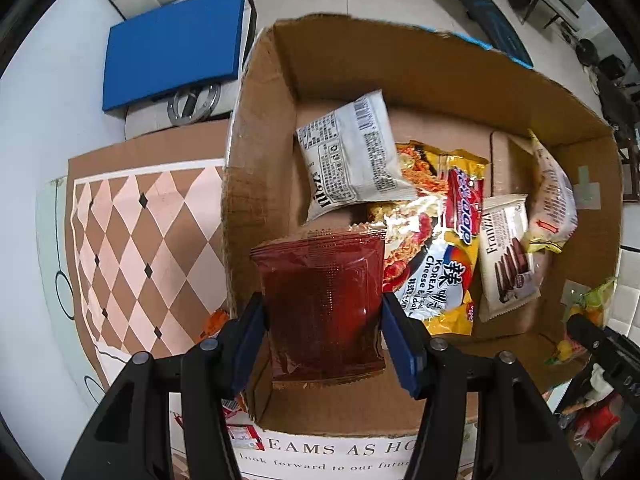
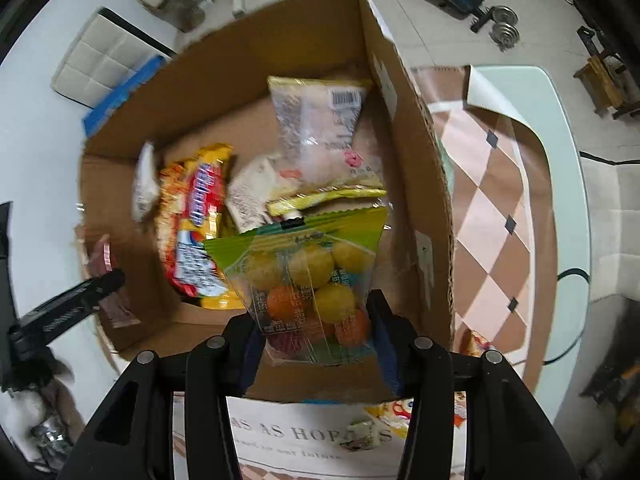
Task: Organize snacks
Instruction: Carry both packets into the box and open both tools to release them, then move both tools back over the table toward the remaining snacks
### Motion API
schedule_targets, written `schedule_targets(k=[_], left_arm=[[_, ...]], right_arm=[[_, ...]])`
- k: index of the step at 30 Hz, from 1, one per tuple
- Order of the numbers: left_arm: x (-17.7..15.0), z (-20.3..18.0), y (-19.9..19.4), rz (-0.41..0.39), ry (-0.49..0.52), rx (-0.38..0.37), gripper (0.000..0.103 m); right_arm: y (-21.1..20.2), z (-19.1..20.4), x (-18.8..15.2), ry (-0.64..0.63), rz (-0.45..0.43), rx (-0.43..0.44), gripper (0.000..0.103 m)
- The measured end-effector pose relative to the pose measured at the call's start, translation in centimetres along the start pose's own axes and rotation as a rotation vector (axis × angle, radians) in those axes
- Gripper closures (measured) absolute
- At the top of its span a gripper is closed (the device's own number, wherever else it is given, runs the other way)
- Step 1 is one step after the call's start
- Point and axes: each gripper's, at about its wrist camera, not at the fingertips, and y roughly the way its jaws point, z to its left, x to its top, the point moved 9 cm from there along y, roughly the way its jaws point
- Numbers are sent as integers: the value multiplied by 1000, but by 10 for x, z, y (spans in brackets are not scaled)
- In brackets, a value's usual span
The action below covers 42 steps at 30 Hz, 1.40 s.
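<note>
The left gripper (image 1: 323,330) has its blue-padded fingers (image 1: 250,336) pressed against both sides of a dark red translucent foil sachet (image 1: 320,304), which hangs over the near left corner of an open brown cardboard box (image 1: 260,128). Inside the box, at twelve o'clock from the sachet, lies a white printed packet (image 1: 352,156) on its back; at two o'clock a yellow Korean cheese noodle bag (image 1: 436,252) lies partly under it, with a cream wafer-stick packet (image 1: 508,252) just beside at three o'clock and a clear yellow-edged pastry wrapper (image 1: 554,200) leaning on the far right wall. The right gripper (image 2: 316,340) is clamped on a clear green-topped bag of yellow and orange balls (image 2: 308,280), held above the box's near right corner, with the pastry wrapper at twelve o'clock from it. The box sits on a brown-and-pink diamond-patterned cloth (image 1: 136,240) over a pale glass table (image 2: 560,120). A blue flat pad (image 1: 172,64) lies at eleven o'clock beyond the box.
</note>
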Motion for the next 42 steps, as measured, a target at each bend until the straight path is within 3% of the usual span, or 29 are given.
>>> schedule_targets(k=[2,3,5,6,12,27,35,42], left_arm=[[-1,2,6,23,-25,-14,42],[-1,1,9,35,-29,-25,31],[1,-1,10,30,-38,-62,19],[1,-2,10,27,-35,-58,19],[-6,-15,7,15,-1,-65,18],[-31,-24,-24,-86,-12,-64,18],[-52,-28,-50,-190,-36,-45,18],[-78,-28,-81,-322,-68,-37,18]], right_arm=[[6,1,1,-11,13,-18,11],[7,2,1,-21,14,-23,9],[8,4,1,-51,14,-54,10],[7,6,0,-64,12,-65,10],[4,9,-1,-111,-2,-115,9],[-9,13,-20,-138,-37,-108,9],[-29,23,-39,-213,-119,-109,9],[-64,28,-61,-246,-251,-84,9]])
